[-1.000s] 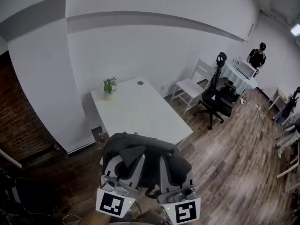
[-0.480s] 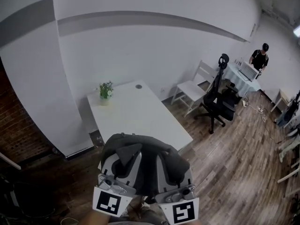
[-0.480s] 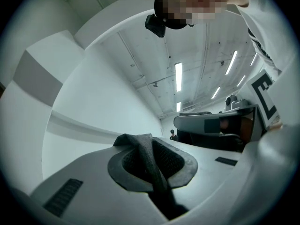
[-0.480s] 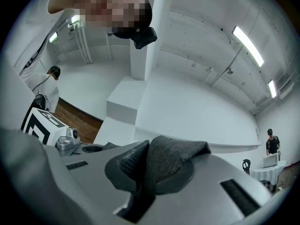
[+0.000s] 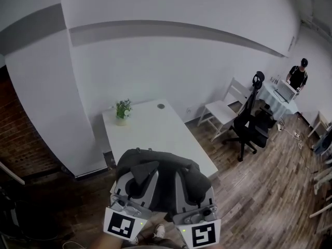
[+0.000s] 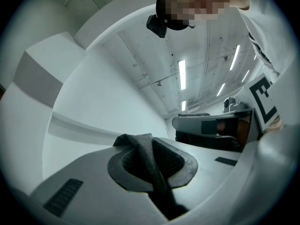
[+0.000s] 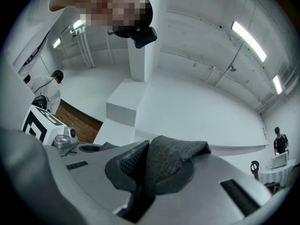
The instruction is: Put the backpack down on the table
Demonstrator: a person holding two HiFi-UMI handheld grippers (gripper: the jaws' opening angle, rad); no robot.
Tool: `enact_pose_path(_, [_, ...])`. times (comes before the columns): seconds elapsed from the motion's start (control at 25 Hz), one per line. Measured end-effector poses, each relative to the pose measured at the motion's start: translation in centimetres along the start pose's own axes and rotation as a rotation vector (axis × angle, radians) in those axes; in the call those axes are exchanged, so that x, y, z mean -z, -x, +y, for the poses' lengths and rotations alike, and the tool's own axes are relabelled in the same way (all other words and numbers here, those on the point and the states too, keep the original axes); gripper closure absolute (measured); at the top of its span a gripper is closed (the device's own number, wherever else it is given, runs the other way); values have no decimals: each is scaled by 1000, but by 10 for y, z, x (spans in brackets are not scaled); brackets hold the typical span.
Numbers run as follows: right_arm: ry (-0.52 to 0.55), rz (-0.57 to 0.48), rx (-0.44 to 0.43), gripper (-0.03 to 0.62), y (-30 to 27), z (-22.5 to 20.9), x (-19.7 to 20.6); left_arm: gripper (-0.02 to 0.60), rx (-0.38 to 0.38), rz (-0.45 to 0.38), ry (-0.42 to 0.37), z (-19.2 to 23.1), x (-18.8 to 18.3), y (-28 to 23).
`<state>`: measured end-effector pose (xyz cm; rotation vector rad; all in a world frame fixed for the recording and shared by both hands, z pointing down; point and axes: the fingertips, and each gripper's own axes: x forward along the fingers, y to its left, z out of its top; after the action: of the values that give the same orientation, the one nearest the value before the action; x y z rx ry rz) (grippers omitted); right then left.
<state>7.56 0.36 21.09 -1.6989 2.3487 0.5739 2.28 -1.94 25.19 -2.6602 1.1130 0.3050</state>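
A dark grey backpack (image 5: pixel 162 174) hangs in front of me, above the floor just short of the near end of the white table (image 5: pixel 155 131). My left gripper (image 5: pixel 139 174) is shut on a dark strap of the backpack (image 6: pixel 149 161), pinched between its grey jaws. In the same way my right gripper (image 5: pixel 190 179) is shut on a fold of the grey backpack fabric (image 7: pixel 166 165). The two grippers sit side by side on the bag's top. Most of the bag's lower part is hidden behind them.
A small potted plant (image 5: pixel 123 110) stands at the table's far left corner, with a round cable hole (image 5: pixel 161 106) nearby. A white chair (image 5: pixel 224 109) and a black office chair (image 5: pixel 250 122) stand to the right. A person (image 5: pixel 299 74) stands far right by a round table (image 5: pixel 277 93).
Both grippers have carried the backpack across the room toward the table, still shut on it. The table and chairs have shifted slightly right and lower in the head view.
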Motion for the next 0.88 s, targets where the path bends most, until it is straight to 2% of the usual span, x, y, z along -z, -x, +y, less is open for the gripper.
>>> enact_pose_path(0.6, [21, 3, -87, 543, -45, -29, 49, 549, -91, 34, -44, 30, 40, -51])
enact_pose_path(0.88, [53, 3, -146, 543, -54, -34, 73, 548, -124, 66, -109, 36, 58, -63])
